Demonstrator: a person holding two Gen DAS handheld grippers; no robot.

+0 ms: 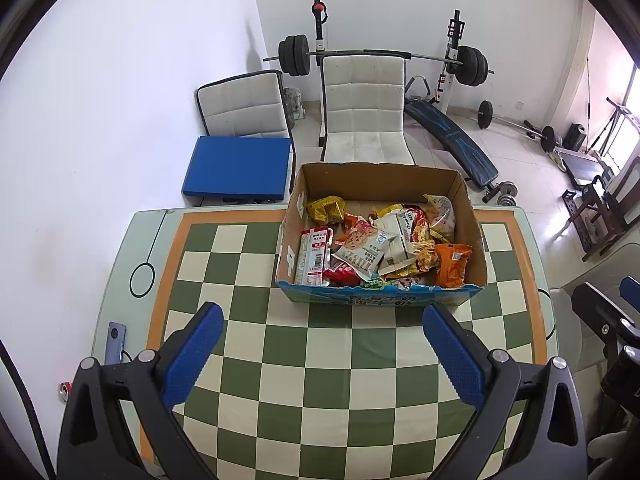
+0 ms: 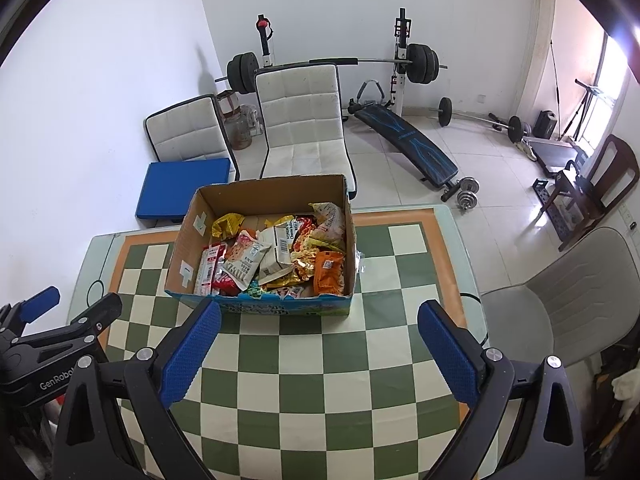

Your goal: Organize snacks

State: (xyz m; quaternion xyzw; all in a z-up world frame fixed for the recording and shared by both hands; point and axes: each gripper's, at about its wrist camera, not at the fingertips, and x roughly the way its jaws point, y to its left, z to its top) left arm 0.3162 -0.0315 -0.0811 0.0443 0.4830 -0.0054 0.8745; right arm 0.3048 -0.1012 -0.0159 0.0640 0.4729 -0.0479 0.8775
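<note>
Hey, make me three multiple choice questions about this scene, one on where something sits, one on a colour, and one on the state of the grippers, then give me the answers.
1. Where are the snack packets?
A. Scattered over the table
B. Inside the cardboard box
C. On the white chair

2. What colour is the flat pad on the left chair behind the table?
A. Blue
B. Red
C. Yellow

3. How are the two grippers?
A. Both shut on packets
B. Left open, right shut
C. Both open and holding nothing

Answers: 1 B, the snack packets lie heaped within the cardboard box on the table. 2 A, the pad is blue. 3 C, the left gripper and right gripper show wide gaps with only tabletop between.
</note>
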